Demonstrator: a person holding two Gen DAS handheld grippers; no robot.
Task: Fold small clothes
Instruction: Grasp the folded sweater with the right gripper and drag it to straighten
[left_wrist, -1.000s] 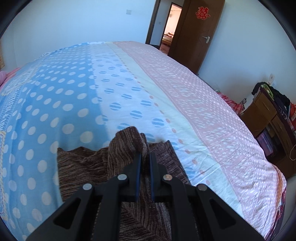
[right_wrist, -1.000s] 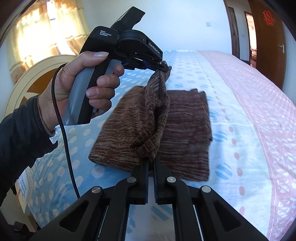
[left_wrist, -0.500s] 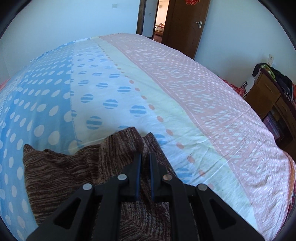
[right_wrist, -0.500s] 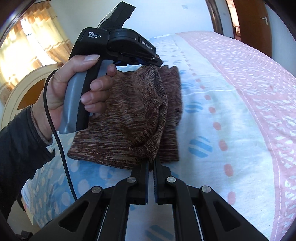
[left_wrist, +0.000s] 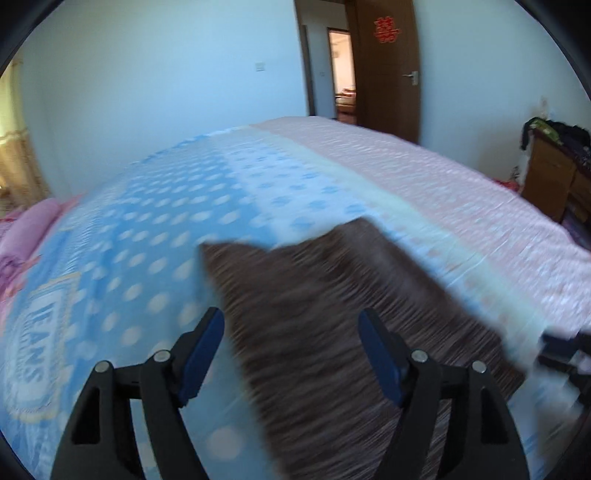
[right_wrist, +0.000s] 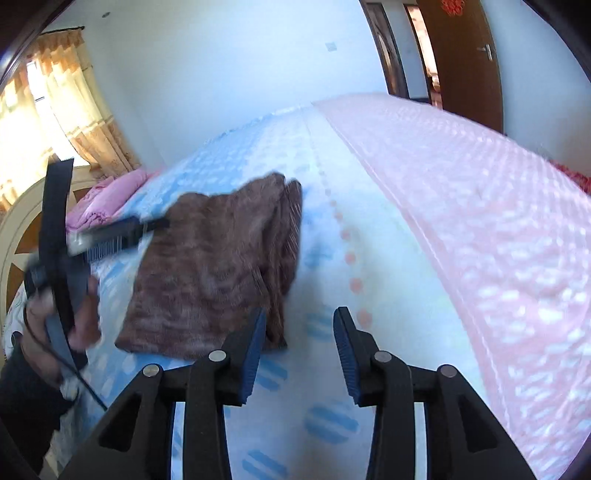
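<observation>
A brown knitted garment lies folded on the spotted bedspread; it also fills the lower middle of the blurred left wrist view as the brown garment. My left gripper hovers over it with jaws opening wide; the cloth lies below them, not pinched. My right gripper is just right of the garment's near edge, jaws opening, with only bedspread between them. In the right wrist view a hand holds the left gripper's handle at the left, beside the garment.
The bed runs blue-dotted on the left to pink on the right. A pink pillow and rounded headboard sit far left. A wooden desk with clothes stands right, a brown door behind.
Both grippers, shut on the garment's lifted fold before, have let go and opened. The fold now lies flat on the garment. The left gripper has pulled back to the left.
</observation>
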